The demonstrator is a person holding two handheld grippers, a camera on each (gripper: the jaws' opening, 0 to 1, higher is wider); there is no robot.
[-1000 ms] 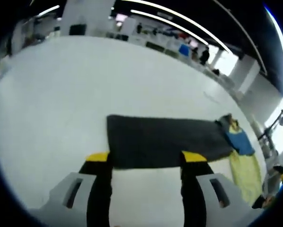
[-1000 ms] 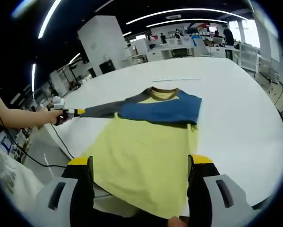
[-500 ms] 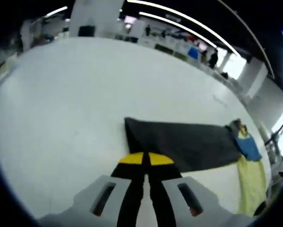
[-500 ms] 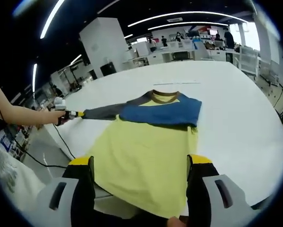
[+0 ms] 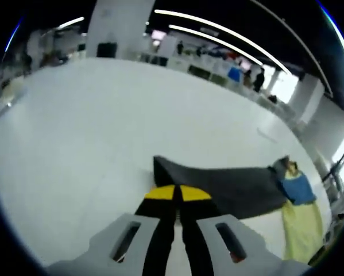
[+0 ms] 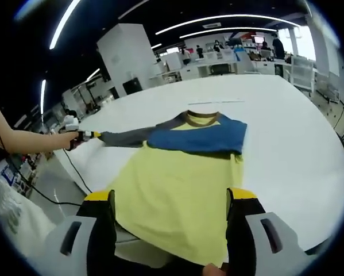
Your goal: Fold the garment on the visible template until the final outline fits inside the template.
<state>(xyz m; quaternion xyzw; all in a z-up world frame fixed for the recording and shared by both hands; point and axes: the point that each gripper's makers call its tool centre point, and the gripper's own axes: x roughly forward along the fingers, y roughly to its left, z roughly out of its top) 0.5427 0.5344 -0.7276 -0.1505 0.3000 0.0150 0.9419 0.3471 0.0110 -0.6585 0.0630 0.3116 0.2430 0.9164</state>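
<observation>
Your left gripper [image 5: 177, 194] is clamping the cuff end of the dark grey long sleeve [image 5: 220, 183], its yellow-tipped jaws pressed together on the cloth, and you are holding that sleeve stretched out sideways from the garment's body. Your right gripper [image 6: 169, 198] is hanging with its jaws apart over the hem of the yellow-bodied shirt with the blue chest band and brown collar [image 6: 180, 178], gripping nothing.

Taking the shirt as the landmark: your right gripper is sitting just at its near hem, and your left gripper [image 6: 84, 135], held in your hand [image 6: 61, 140], is waiting at the far end of the sleeve, off the shirt's left shoulder. The shirt is lying flat on the broad white table [image 6: 286, 144], collar pointing away from you.

I am judging the risks from here. If you pull the sleeve further outward, you are likely dragging the whole body across the table and skewing it. If you carry the cuff inward too low, the sleeve may be bunching rather than laying flat over the chest. No template outline is showing clearly on the table, so I cannot tell how the shirt is sitting against it.

Beyond the shirt, desks and people are standing in the far office space.
</observation>
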